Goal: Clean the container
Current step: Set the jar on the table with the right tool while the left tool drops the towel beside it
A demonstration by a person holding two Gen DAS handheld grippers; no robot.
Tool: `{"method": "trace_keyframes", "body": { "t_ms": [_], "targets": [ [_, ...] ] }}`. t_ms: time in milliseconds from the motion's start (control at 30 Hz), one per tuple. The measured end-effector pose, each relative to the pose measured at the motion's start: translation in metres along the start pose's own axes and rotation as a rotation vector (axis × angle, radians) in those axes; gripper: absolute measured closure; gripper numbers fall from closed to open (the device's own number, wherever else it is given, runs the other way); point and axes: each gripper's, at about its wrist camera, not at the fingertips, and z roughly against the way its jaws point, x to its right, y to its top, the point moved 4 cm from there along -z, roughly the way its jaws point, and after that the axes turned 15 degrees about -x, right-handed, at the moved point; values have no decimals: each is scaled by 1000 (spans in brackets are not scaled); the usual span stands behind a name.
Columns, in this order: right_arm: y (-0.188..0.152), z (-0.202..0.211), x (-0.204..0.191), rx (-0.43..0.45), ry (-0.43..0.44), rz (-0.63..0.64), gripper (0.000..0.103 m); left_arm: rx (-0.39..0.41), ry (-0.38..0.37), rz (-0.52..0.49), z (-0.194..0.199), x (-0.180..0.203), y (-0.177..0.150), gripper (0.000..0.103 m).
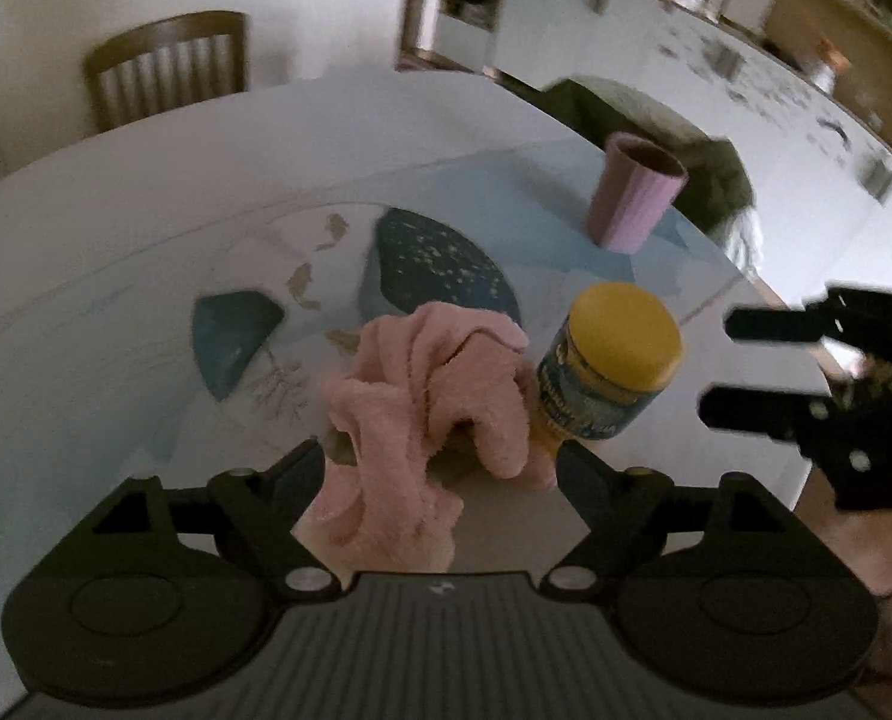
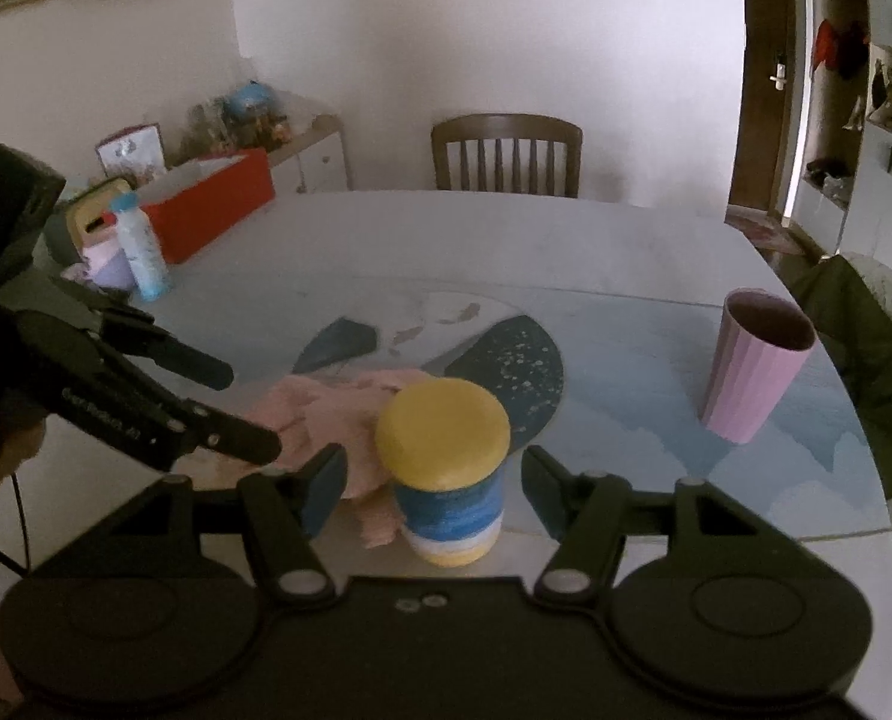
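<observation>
**Pink cloth lies loose between open jaws, jar uncleaned beside it**

Crumpled pink cloth (image 1: 428, 396) sits right under the left gripper (image 1: 440, 468), whose jaws stand wide and released; the fabric lies between them but the pads are not pressing on it. Just to the cloth's right, touching its folds, stands the container to be cleaned: a jar (image 2: 446, 474) with a yellow lid (image 2: 443, 435) and a blue and white label, upright near the front edge of the table (image 2: 565, 240). The right gripper (image 2: 434, 480) frames the jar with its jaws parted on either side, clear of the jar's walls, so nothing is grasped there either.

Judging by this layout, the step in hand is to get both things under control: jar steadied, cloth gathered. To do it well, the right jaws should probably close on the labelled body below the lid, low enough that the tall jar does not tip. The left jaws would do best to bite a thick bunch of cloth, not a single loose flap, so a firm wad is available for wiping. A thin pinch would likely let the cloth slide off.

Further out, a ribbed pink cup (image 2: 757, 366) stands well apart to the right, and a wooden chair (image 2: 505, 153) faces the far side.
</observation>
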Motion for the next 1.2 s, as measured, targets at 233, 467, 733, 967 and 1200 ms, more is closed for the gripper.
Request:
{"method": "trace_keyframes", "body": {
  "t_ms": [233,467,733,967,1200],
  "targets": [
    [-18,26,1,12,60,11,39,64,68,92,14,29,-21,0],
    [-40,48,-1,27,81,23,39,127,133,151,27,55,-38,0],
    [-57,62,3,65,55,-11,39,204,163,172,46,85,-55,0],
    [-66,67,6,72,52,-29,39,211,182,184,51,98,-69,0],
    [-68,70,6,85,47,-39,39,212,199,183,54,101,-72,0]
  ]
}}
